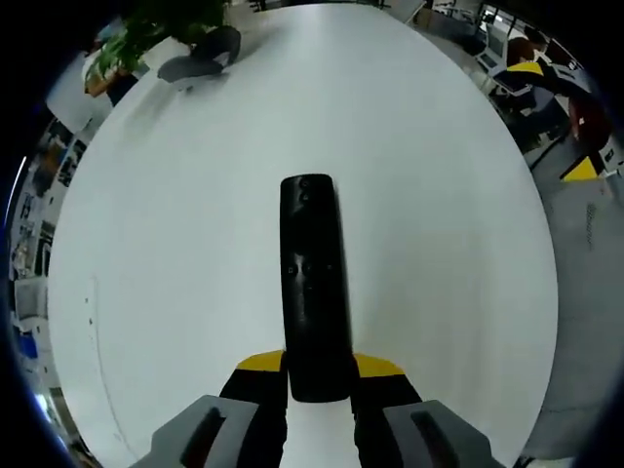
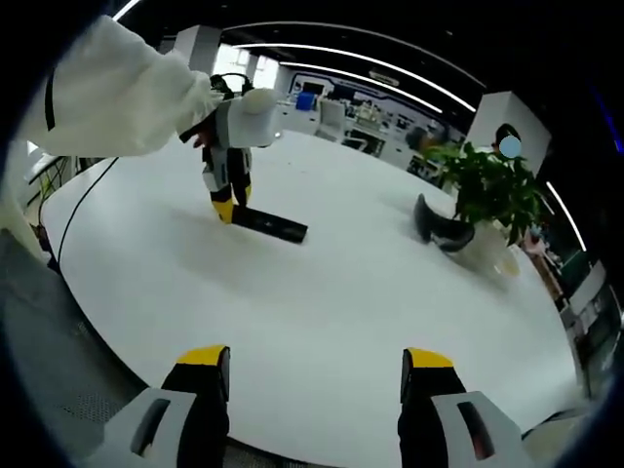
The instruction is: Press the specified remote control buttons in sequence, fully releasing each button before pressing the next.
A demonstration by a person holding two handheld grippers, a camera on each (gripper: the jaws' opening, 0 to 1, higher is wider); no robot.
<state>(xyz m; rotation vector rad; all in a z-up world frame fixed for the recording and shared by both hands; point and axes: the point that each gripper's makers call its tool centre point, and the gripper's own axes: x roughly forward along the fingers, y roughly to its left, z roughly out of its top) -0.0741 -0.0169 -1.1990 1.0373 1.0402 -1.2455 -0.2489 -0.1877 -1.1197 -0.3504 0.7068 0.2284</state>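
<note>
Black remote control [image 1: 314, 288] lies flat on the white table [image 1: 175, 292] in the left gripper view, long axis running straight away from the camera. Near end sits between the left gripper [image 1: 320, 385] jaws, which are closed in on it from both sides, yellow-tipped pads against its edges. Small buttons show approx. mid-body and a couple more near the far end; too small to tell which is which. Far end of table: a potted plant [image 1: 146, 34] w/ a dark curved object [image 1: 200, 57] just beside it, top left of view. Office desks and seated people beyond the table edge, top right.

Right gripper view: right gripper [image 2: 314, 390] hovers above the near edge of the table [image 2: 322, 302], jaws spread wide apart, nothing between them, yellow tips up. Well ahead, across the table, the remote control [image 2: 270, 224] lies flat, one end gripped by the left gripper [image 2: 227, 207], which comes down from above w/ a person's white sleeve [image 2: 117, 93] behind it. The remote is well apart from the right gripper. To the right, the potted plant [image 2: 487, 195] in a pale pot stands near the table edge, dark curved object [image 2: 441, 229] touching or just beside its base; can't tell which. Dark ceiling w/ light strips and office furniture in the bkgd.
</note>
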